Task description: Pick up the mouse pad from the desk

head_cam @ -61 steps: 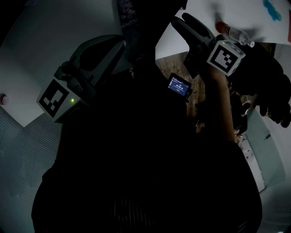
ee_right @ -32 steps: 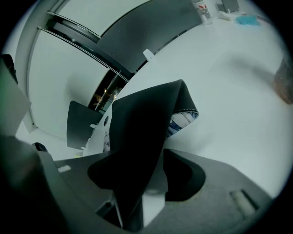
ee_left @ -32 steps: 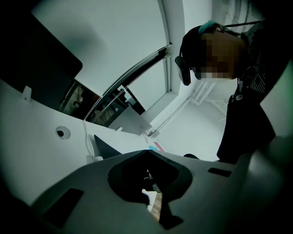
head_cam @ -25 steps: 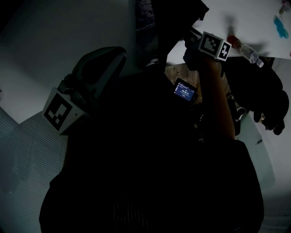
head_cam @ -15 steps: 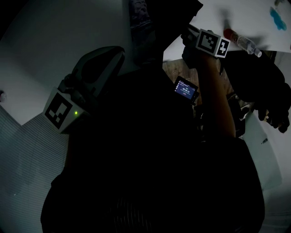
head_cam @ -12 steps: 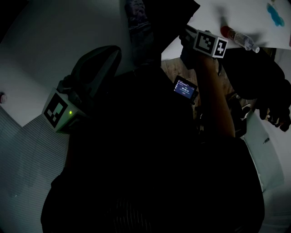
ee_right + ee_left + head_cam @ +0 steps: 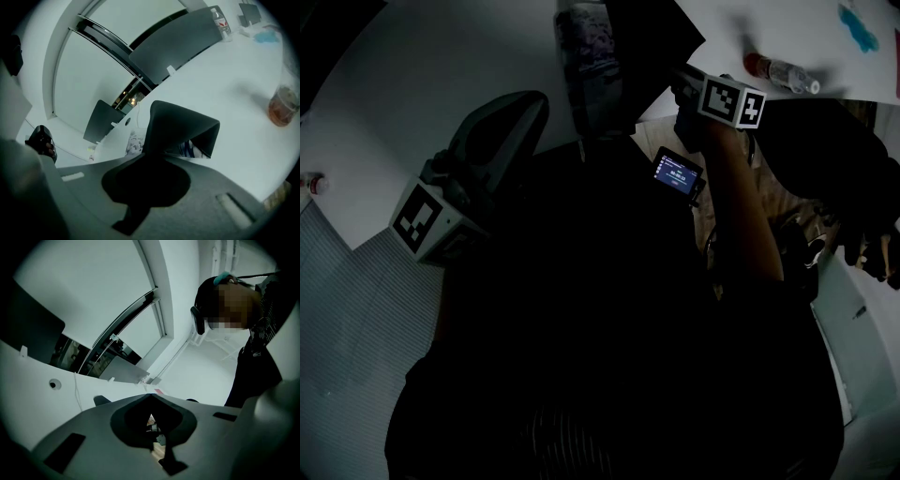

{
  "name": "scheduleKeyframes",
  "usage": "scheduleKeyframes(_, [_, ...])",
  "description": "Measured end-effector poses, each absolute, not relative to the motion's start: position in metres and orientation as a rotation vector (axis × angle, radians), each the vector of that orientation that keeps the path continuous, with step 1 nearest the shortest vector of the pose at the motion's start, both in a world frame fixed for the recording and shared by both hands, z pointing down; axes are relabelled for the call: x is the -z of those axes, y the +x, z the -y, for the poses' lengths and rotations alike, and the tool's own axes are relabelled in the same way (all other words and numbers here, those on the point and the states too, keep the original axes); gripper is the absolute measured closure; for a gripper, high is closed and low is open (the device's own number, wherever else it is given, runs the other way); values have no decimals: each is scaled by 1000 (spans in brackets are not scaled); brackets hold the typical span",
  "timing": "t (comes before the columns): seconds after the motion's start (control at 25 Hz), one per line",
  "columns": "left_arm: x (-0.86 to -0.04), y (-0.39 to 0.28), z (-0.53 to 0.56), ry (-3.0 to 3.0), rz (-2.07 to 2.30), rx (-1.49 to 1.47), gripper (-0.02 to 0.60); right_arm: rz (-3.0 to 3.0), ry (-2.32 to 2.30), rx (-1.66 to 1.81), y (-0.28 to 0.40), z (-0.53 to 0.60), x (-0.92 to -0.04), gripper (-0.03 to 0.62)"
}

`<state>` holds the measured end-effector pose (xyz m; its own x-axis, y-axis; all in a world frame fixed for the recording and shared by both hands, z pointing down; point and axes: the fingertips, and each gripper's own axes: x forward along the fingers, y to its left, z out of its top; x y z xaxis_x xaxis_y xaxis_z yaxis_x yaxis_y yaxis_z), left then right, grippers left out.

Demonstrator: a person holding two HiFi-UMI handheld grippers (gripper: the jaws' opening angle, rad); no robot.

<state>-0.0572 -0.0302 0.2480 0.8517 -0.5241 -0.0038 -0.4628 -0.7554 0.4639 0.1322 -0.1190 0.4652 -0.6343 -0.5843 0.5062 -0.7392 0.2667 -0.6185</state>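
Mouse pad [image 7: 183, 127], dark and bent over at its top, is being held in the jaws of the right gripper [image 7: 157, 161]; the jaws are being pressed together on its lower edge. Behind it the white desk [image 7: 243, 159] is being shown, but it cannot be told whether the far edge of the pad is touching it. A bottle [image 7: 282, 107] with reddish liquid is lying on the desk, well apart. The left gripper [image 7: 151, 398] is being held to the side, its jaws together on nothing.

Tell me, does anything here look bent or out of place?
Yes: the mouse pad, pinched in the right tool, is folded over on itself like a tent instead of lying flat.
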Motion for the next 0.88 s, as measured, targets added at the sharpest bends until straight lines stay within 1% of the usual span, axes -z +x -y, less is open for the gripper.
scheduleKeyframes(0.32, [-227,-46,-35,2714,776,201,574,2404,1237,-1231,154,53,-464,579])
scheduleKeyframes(0.48, [-202,-47,-51,2788,801,203,574,2470,1201,-1184,149,38,-441,579])
scheduleKeyframes(0.64, [-182,-45,-69,2842,804,199,574,2566,1134,-1112,134,22,-402,579])
scheduleKeyframes(0.88, [-154,-40,-78,2941,797,210,574,2729,1020,-808,103,1,-307,579])
